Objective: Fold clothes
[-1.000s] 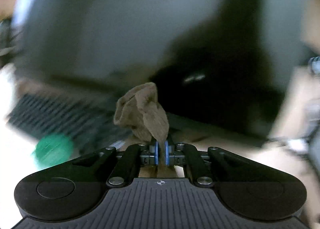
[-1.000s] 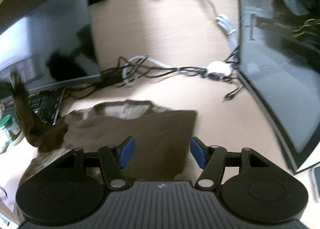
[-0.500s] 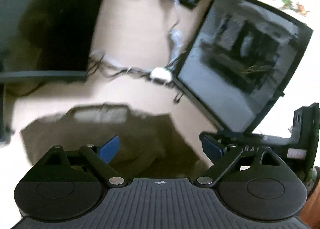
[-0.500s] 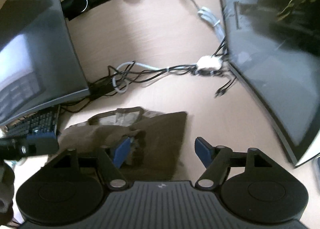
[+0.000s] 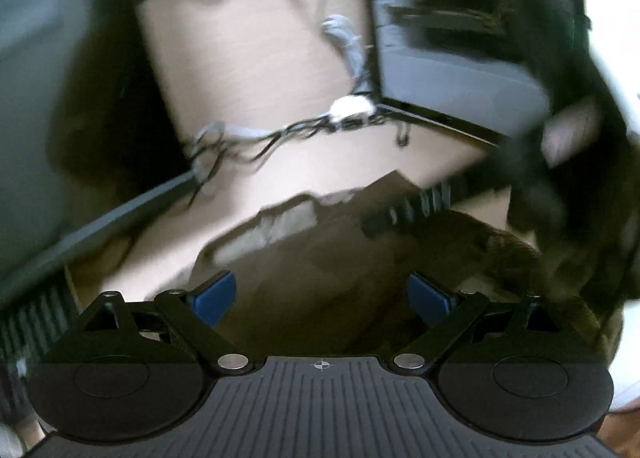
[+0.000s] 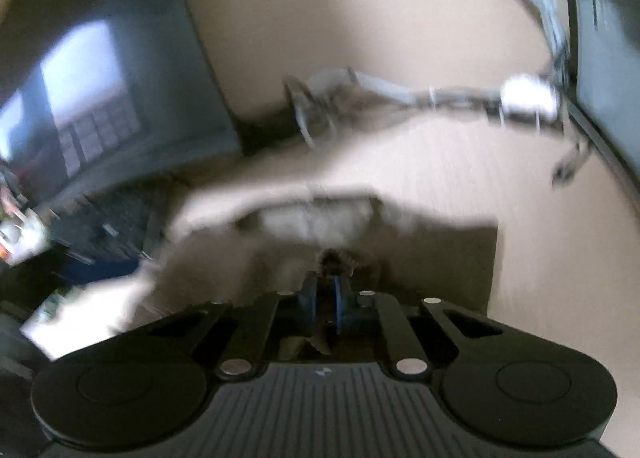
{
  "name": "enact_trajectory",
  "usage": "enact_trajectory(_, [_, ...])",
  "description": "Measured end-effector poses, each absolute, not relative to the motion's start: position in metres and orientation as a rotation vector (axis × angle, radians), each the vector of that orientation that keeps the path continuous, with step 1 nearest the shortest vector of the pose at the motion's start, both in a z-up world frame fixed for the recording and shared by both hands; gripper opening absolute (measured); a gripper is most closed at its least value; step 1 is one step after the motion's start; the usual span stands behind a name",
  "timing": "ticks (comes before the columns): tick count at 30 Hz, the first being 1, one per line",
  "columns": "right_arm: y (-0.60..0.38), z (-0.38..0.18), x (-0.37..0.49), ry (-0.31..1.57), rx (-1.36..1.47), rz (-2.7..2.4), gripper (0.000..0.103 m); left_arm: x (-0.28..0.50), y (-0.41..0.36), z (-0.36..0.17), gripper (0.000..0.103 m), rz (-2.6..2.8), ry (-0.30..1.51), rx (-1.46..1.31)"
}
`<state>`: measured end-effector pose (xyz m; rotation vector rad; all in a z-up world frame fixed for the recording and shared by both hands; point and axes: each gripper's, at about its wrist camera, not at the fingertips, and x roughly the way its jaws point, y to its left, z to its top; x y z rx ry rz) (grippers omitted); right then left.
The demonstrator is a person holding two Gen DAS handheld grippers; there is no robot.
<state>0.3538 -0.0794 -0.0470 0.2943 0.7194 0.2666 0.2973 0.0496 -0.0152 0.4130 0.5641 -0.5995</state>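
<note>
My left gripper (image 5: 322, 294) has its blue fingers spread wide, holding nothing, above the brown shirt (image 5: 316, 258) on the desk (image 5: 260, 58). My right gripper (image 6: 325, 300) is pinched tight on a fold of that shirt (image 6: 432, 258), below its collar (image 6: 316, 218).

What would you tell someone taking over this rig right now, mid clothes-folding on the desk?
Left gripper: open, empty, hovering over the brown garment.
Right gripper: shut on a pinch of the brown garment's fabric, near the collar end.
The garment lies on the wooden desk between two monitors, a cable tangle beyond it; its right side looks folded to a straight edge.
Done: apparently one side fold, though blur makes this uncertain.
Left: carry the pinched fabric through its fold, then the remaining folds and flattening. Keep the cloth clear of the cables.
</note>
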Motion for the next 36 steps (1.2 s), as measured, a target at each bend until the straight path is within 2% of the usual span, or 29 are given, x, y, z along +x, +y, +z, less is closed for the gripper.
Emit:
enact_trajectory(6, [-0.07, 0.008, 0.342, 0.636, 0.284, 0.384, 0.007, 0.31, 0.018, -0.02, 0.096, -0.569, 0.476, 0.472])
enact_trajectory(7, [-0.067, 0.009, 0.342, 0.634, 0.275, 0.385, 0.007, 0.313, 0.018, -0.019, 0.083, -0.558, 0.475, 0.467])
enact_trajectory(8, [-0.065, 0.011, 0.342, 0.632, 0.266, 0.386, 0.007, 0.316, 0.018, -0.017, 0.061, -0.547, 0.476, 0.461])
enact_trajectory(9, [-0.063, 0.012, 0.342, 0.63, 0.26, 0.386, 0.007, 0.318, 0.019, -0.015, 0.052, -0.536, 0.478, 0.455])
enact_trajectory(10, [-0.062, 0.013, 0.342, 0.628, 0.261, 0.386, 0.007, 0.322, 0.023, -0.014, 0.037, -0.525, 0.489, 0.434])
enact_trajectory(11, [-0.063, 0.014, 0.342, 0.625, 0.261, 0.389, 0.007, 0.326, 0.027, -0.013, 0.027, -0.515, 0.503, 0.409])
enact_trajectory(13, [-0.063, 0.015, 0.343, 0.613, 0.254, 0.382, 0.007, 0.33, 0.039, -0.011, 0.015, -0.493, 0.526, 0.359])
enact_trajectory(14, [-0.064, 0.015, 0.342, 0.603, 0.25, 0.373, 0.007, 0.331, 0.047, -0.01, 0.013, -0.476, 0.533, 0.338])
enact_trajectory(16, [-0.069, 0.014, 0.34, 0.573, 0.253, 0.334, 0.014, 0.331, 0.065, -0.002, 0.012, -0.434, 0.536, 0.29])
enact_trajectory(18, [-0.07, 0.005, 0.34, 0.565, 0.217, 0.278, 0.034, 0.332, 0.104, 0.018, 0.012, -0.364, 0.528, 0.148])
enact_trajectory(22, [-0.043, -0.028, 0.346, 0.624, 0.069, 0.259, 0.041, 0.323, 0.186, 0.053, 0.011, -0.218, 0.479, -0.09])
enact_trajectory(23, [-0.031, -0.039, 0.349, 0.649, 0.028, 0.282, 0.05, 0.321, 0.204, 0.059, 0.011, -0.186, 0.468, -0.123])
enact_trajectory(31, [0.08, -0.103, 0.36, 0.696, -0.307, 0.428, 0.06, 0.314, 0.262, 0.056, 0.012, -0.081, 0.503, -0.245])
enact_trajectory(34, [0.101, -0.112, 0.364, 0.673, -0.374, 0.422, 0.061, 0.313, 0.268, 0.05, 0.012, -0.08, 0.515, -0.268])
enact_trajectory(35, [0.103, -0.11, 0.365, 0.662, -0.374, 0.412, 0.052, 0.312, 0.269, 0.047, 0.012, -0.082, 0.518, -0.274])
enact_trajectory(36, [0.096, -0.1, 0.367, 0.651, -0.332, 0.396, 0.024, 0.311, 0.27, 0.046, 0.012, -0.081, 0.519, -0.28])
